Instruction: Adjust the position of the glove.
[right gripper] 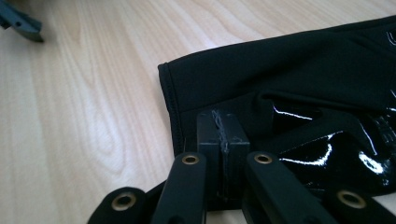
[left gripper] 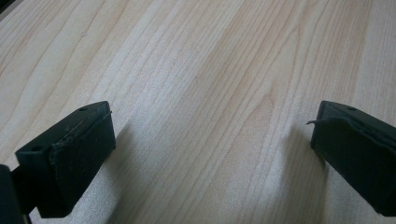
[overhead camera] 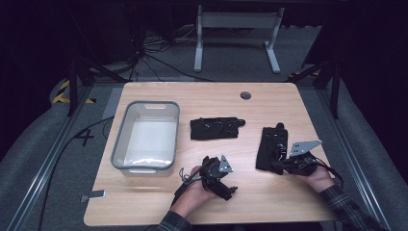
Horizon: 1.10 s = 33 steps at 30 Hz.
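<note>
Two black gloves lie on the wooden table [overhead camera: 159, 197]. One glove [overhead camera: 215, 128] lies crosswise at the middle. The other glove [overhead camera: 269, 144] lies lengthwise at the right, its cuff toward the person. My right gripper [overhead camera: 281, 166] is at that cuff; in the right gripper view its jaws [right gripper: 223, 135] are pressed together on the cuff hem of the glove [right gripper: 289, 70], and the fabric is rucked up beside them. My left gripper [overhead camera: 226, 187] is near the table's front middle, open over bare wood [left gripper: 212, 140], with nothing between its pads [left gripper: 79, 154].
A grey plastic bin [overhead camera: 144, 103] with a white inside stands at the left of the table. A round cable hole [overhead camera: 246, 95] sits near the far edge. A small metal clip [overhead camera: 94, 196] lies at the front left corner. Cables run over the floor beyond.
</note>
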Available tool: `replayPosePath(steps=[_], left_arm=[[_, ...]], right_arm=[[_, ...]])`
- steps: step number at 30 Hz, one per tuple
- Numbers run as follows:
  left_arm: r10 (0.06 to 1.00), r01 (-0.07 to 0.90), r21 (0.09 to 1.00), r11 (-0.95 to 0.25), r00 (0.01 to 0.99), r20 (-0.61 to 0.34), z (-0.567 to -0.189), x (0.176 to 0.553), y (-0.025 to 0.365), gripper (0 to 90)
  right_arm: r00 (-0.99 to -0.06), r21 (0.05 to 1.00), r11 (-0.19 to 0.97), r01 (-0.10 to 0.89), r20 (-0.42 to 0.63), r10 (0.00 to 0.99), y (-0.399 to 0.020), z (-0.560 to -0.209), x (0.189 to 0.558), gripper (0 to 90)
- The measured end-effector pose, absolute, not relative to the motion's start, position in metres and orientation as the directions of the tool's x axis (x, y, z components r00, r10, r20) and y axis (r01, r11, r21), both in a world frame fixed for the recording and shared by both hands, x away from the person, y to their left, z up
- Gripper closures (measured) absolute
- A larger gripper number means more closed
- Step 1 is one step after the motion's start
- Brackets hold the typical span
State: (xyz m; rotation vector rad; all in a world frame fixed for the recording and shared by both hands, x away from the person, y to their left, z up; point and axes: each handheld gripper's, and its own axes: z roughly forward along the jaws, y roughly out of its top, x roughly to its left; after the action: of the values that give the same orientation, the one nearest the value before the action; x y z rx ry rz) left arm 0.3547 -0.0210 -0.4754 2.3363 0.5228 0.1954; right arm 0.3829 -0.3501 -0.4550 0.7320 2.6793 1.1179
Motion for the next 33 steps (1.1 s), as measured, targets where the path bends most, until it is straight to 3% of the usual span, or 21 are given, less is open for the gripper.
replayPosePath(steps=[22,33], left_arm=[[0.424,0.316,0.685,-0.656,0.905,-0.011,-0.475,0.354,-0.021,0.2],[0.424,0.316,0.685,-0.656,0.905,-0.012,-0.475,0.355,-0.021,0.2]], right_arm=[[-0.889,0.669,0.643,0.373,0.059,0.453,-0.353,-0.452,0.344,89.5],[-0.856,0.708,0.602,0.369,0.007,0.517,-0.364,-0.440,0.365,89.4]])
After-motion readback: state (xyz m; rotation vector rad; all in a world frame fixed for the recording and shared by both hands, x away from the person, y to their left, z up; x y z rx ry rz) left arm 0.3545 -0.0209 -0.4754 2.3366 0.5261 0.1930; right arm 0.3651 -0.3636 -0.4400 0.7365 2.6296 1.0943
